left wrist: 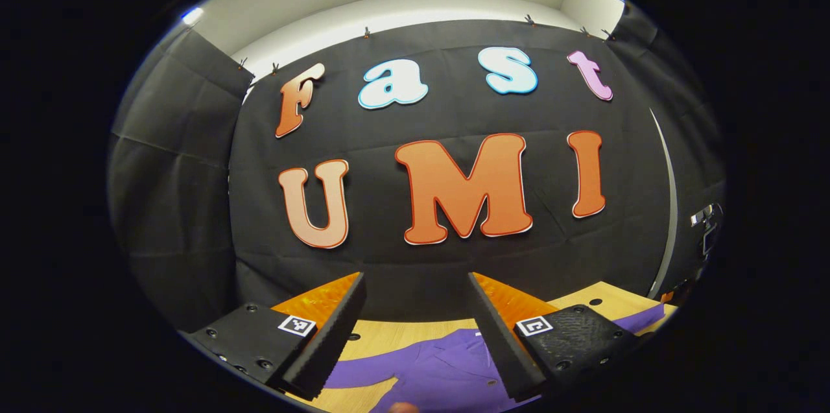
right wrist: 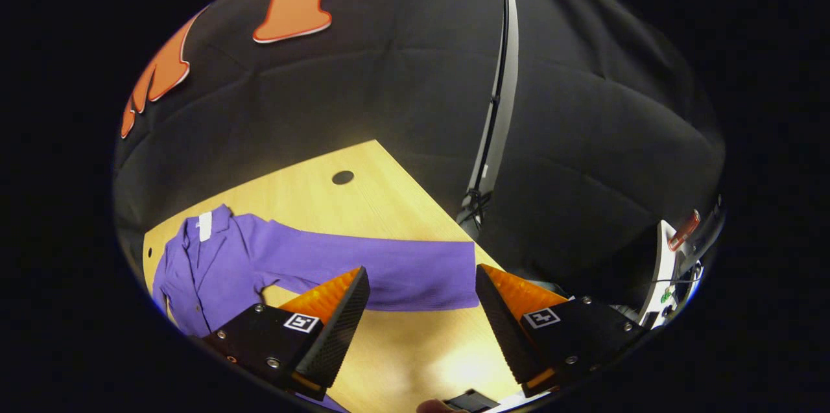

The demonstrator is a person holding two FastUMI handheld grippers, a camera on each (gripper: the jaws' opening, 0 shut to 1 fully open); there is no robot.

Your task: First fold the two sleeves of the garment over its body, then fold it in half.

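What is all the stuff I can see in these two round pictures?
Garment: one, purple, spread flat on the table, one sleeve stretched out sideways, white tag at the collar.
Table: one, light wood, with a small dark round hole.
Booth wall: black cloth, behind the table.
Left gripper: one, open, above the garment.
Right gripper: one, open, near the sleeve's end, holding nothing.

Left gripper view: low, level, facing the booth wall; right gripper view: higher, tilted down over the bench (right wrist: 389, 205); shared: purple garment (right wrist: 292, 257), bench, wall.
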